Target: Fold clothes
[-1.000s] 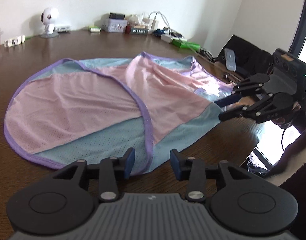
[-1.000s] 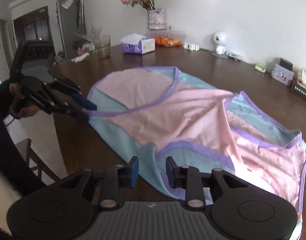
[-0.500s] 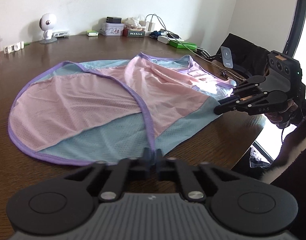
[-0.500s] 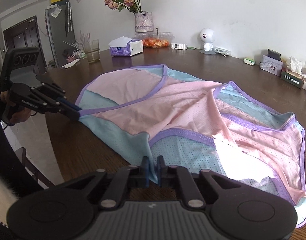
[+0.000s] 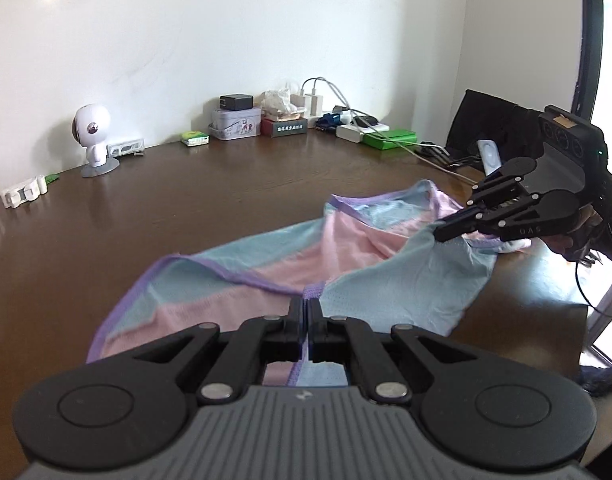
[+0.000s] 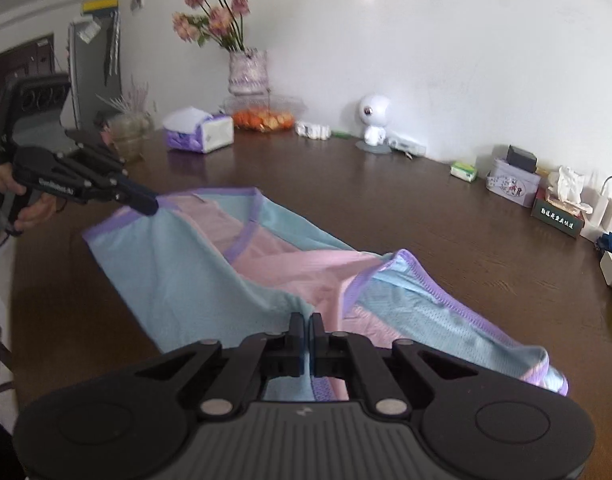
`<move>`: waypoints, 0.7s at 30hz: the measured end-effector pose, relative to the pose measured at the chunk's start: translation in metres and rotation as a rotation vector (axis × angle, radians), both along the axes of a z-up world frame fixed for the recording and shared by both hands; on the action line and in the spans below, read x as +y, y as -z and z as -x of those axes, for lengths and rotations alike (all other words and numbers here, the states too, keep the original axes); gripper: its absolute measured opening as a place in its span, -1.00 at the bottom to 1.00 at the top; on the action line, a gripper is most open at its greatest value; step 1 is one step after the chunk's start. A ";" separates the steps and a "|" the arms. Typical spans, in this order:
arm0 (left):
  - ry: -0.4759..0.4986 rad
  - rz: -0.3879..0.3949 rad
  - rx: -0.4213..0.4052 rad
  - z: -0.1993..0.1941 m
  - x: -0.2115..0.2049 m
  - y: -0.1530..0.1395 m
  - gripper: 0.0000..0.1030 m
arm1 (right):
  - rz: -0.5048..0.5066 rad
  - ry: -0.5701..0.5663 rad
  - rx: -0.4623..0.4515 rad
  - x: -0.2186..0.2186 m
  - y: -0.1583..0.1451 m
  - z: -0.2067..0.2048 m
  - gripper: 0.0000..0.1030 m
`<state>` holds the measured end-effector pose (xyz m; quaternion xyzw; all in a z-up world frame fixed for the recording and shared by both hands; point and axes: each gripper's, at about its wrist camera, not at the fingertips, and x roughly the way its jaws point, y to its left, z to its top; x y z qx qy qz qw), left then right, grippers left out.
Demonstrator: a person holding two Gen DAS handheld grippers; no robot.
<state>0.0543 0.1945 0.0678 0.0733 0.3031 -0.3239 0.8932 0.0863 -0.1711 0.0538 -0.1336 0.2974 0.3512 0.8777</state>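
Observation:
A pink and light-blue mesh garment (image 5: 346, 256) with purple trim is lifted off the dark wooden table (image 5: 226, 200). My left gripper (image 5: 306, 308) is shut on its near hem. In the left wrist view my right gripper (image 5: 440, 234) is shut on another part of the hem at the right. In the right wrist view the garment (image 6: 266, 264) hangs between my right gripper (image 6: 308, 322), shut on the hem, and my left gripper (image 6: 152, 208) at the left. The far part of the cloth still lies on the table.
Along the back wall stand a white robot-shaped camera (image 5: 92, 140), tins and boxes (image 5: 236, 128), chargers and cables (image 5: 346, 120). A flower vase (image 6: 246, 72), tissue box (image 6: 200, 134) and fruit bowl (image 6: 264, 118) stand at the far left. A chair (image 5: 494, 128) is at the right edge.
Both grippers went from open to shut on the garment's near hem, then lifted it up and toward the far side; the cloth now hangs between them, folding over itself.

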 end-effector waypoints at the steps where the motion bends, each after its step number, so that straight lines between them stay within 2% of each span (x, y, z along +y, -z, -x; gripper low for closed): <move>1: -0.013 0.001 0.014 -0.009 0.000 0.005 -0.95 | 0.021 0.017 0.008 0.004 0.003 -0.008 -0.90; 3: -0.046 -0.002 0.053 -0.014 0.007 0.014 -0.92 | 0.039 0.043 0.013 0.002 0.003 -0.014 -0.81; 5: -0.063 0.019 0.067 -0.002 0.023 0.017 -0.88 | 0.026 0.052 -0.007 -0.017 -0.008 -0.006 -0.64; 6: -0.087 0.033 0.072 0.007 0.033 0.017 -0.79 | 0.011 0.041 -0.026 -0.033 -0.017 0.004 -0.37; 7: -0.113 0.047 0.078 0.017 0.043 0.017 -0.60 | 0.002 0.023 -0.037 -0.050 -0.023 0.015 -0.02; 8: -0.140 0.048 0.073 0.027 0.050 0.017 -0.49 | 0.002 0.002 -0.036 -0.067 -0.027 0.027 0.10; 9: -0.169 0.041 0.066 0.036 0.054 0.018 -0.34 | 0.006 -0.008 -0.028 -0.082 -0.029 0.038 0.16; 11: -0.209 0.022 0.078 0.045 0.060 0.022 -0.33 | 0.029 0.021 0.018 -0.105 -0.022 0.053 0.16; 14: -0.235 0.005 0.112 0.048 0.064 0.028 -0.33 | 0.067 0.068 0.075 -0.122 -0.004 0.061 0.06; 15: -0.231 0.002 0.122 0.048 0.063 0.030 -0.35 | 0.078 0.078 0.077 -0.123 0.002 0.061 -0.04; 16: -0.225 -0.006 0.130 0.048 0.062 0.032 -0.38 | 0.086 0.085 0.084 -0.124 0.007 0.061 -0.42; 18: -0.228 -0.032 0.111 0.051 0.061 0.034 -0.50 | 0.096 0.087 0.112 -0.124 0.014 0.056 -0.95; 19: -0.235 -0.039 0.103 0.051 0.062 0.034 -0.60 | 0.098 0.085 0.108 -0.125 0.013 0.054 -0.96; 21: -0.247 -0.046 0.092 0.052 0.063 0.035 -0.70 | 0.040 0.076 0.124 -0.129 0.002 0.046 -0.96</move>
